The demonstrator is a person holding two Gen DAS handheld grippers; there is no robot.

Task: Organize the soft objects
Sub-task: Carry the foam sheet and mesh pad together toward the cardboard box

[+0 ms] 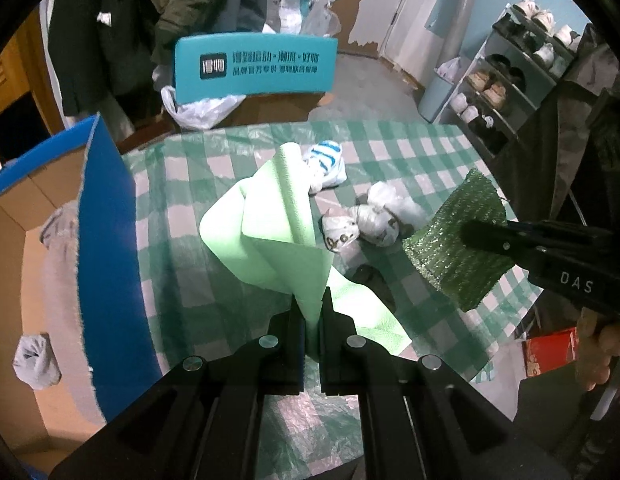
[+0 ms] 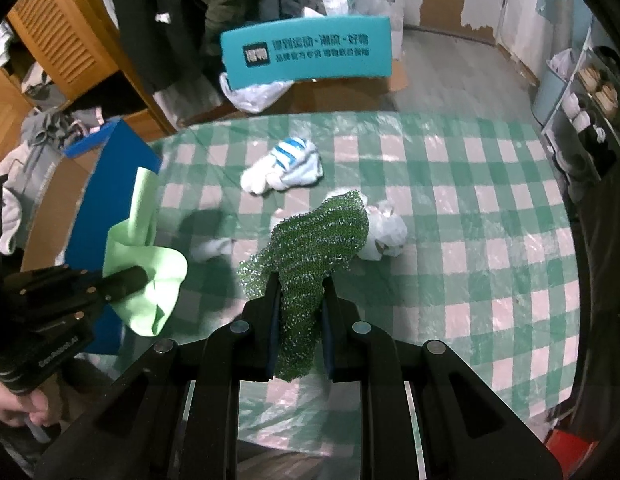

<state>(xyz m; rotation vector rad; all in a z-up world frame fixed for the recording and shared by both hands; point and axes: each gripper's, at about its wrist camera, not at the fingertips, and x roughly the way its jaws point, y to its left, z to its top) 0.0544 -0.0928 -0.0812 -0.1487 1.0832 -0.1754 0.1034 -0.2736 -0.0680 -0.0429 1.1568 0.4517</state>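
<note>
My left gripper [image 1: 311, 300] is shut on a light green cloth [image 1: 270, 232], held up above the checked table [image 1: 409, 152]; it also shows in the right wrist view [image 2: 150, 276]. My right gripper [image 2: 300, 280] is shut on a dark green mesh scrubber [image 2: 317, 240], lifted over the table; the scrubber shows in the left wrist view [image 1: 457, 248]. A blue-striped white sock [image 2: 286, 164] and a crumpled white patterned bundle [image 2: 383, 232] lie on the table. A small white cloth [image 2: 214, 248] lies under the scrubber's left side.
A blue-edged cardboard box [image 1: 106, 240] stands at the table's left, holding grey clothes [image 1: 58, 264]. A teal chair back [image 1: 254, 68] stands behind the table. A shoe rack [image 1: 509, 76] is at the right. A red box [image 1: 549, 352] sits low right.
</note>
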